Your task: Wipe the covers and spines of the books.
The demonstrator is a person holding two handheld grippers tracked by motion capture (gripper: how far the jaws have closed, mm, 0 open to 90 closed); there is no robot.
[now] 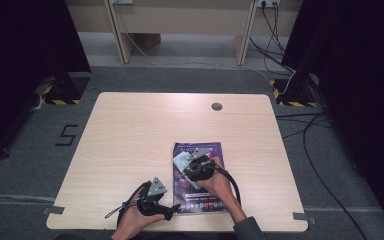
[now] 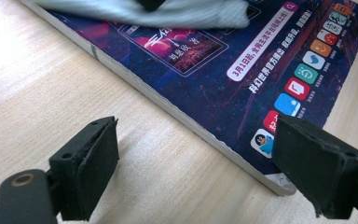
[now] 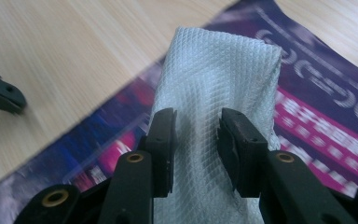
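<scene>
A book with a purple cover (image 1: 203,150) lies flat on the wooden table (image 1: 130,135), near the front edge. My right gripper (image 1: 194,169) rests on the book, shut on a white waffle-weave cloth (image 3: 219,65) that bunches between its jaws and spreads over the cover (image 3: 317,107). My left gripper (image 1: 172,209) sits at the book's front left corner, open with nothing gripped. In the left gripper view its jaws (image 2: 196,144) straddle the book's edge (image 2: 214,79), one over bare wood and one over the cover's corner. The cloth (image 2: 168,14) shows at the top of that view.
A round cable hole (image 1: 217,106) sits near the table's far edge. Bare wood stretches left of and beyond the book. Black curtains flank the table, cables run over the grey floor at the right (image 1: 310,130), and a wooden bench stands at the back.
</scene>
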